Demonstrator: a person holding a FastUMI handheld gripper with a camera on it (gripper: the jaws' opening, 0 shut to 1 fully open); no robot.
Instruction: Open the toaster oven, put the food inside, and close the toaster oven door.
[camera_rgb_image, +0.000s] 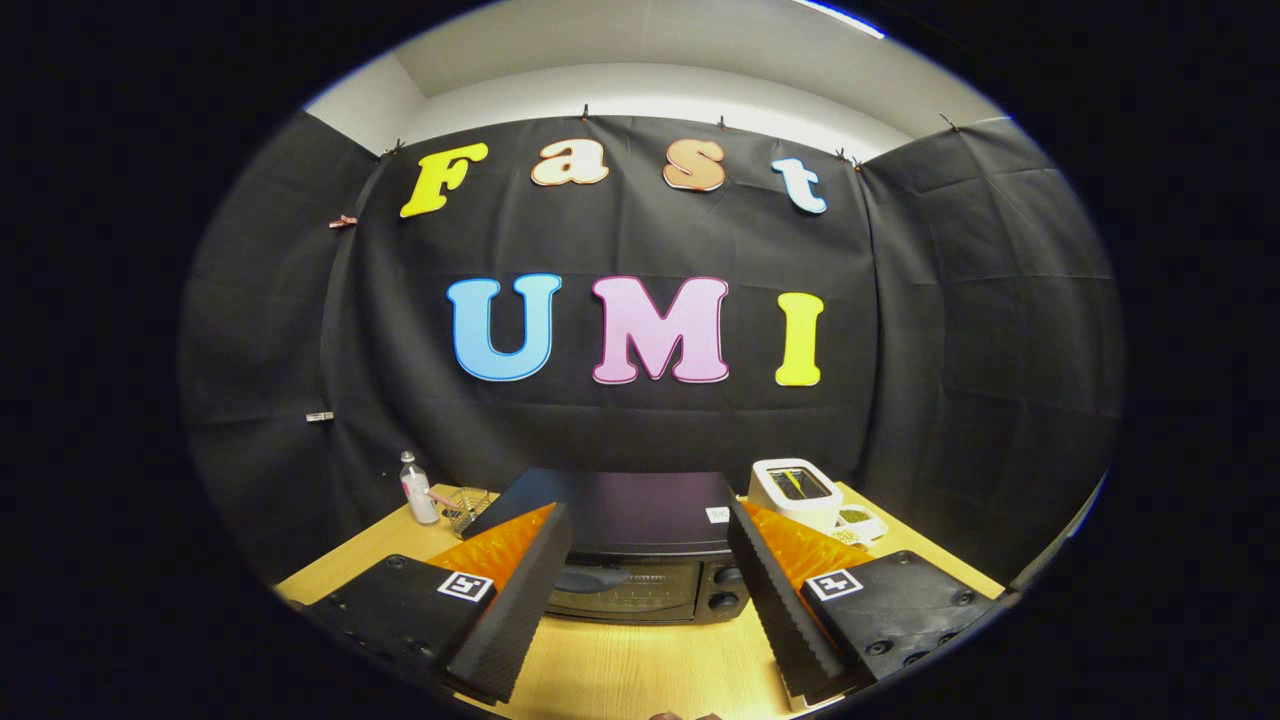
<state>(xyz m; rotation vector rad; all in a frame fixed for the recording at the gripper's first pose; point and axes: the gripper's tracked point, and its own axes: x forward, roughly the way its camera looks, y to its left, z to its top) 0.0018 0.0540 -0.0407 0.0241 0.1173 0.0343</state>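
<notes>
The gripper (648, 560), with black ribbed pads and orange finger backs, stands spread wide and holds nothing. The black box-shaped toaster oven (640, 560) sits on the pale wooden table (640, 670), framed between the fingers and just beyond them; its glass door appears closed. Judgement: no step is yet done, with opening, loading and closing all outstanding. The food cannot be identified; small dishes (858, 520) beside a white appliance (797, 490) are too small to tell. The fingers hide the oven's lower corners.

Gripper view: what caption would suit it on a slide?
Open gripper hovers over a wooden table, facing the closed black toaster oven just ahead of its fingers.
</notes>
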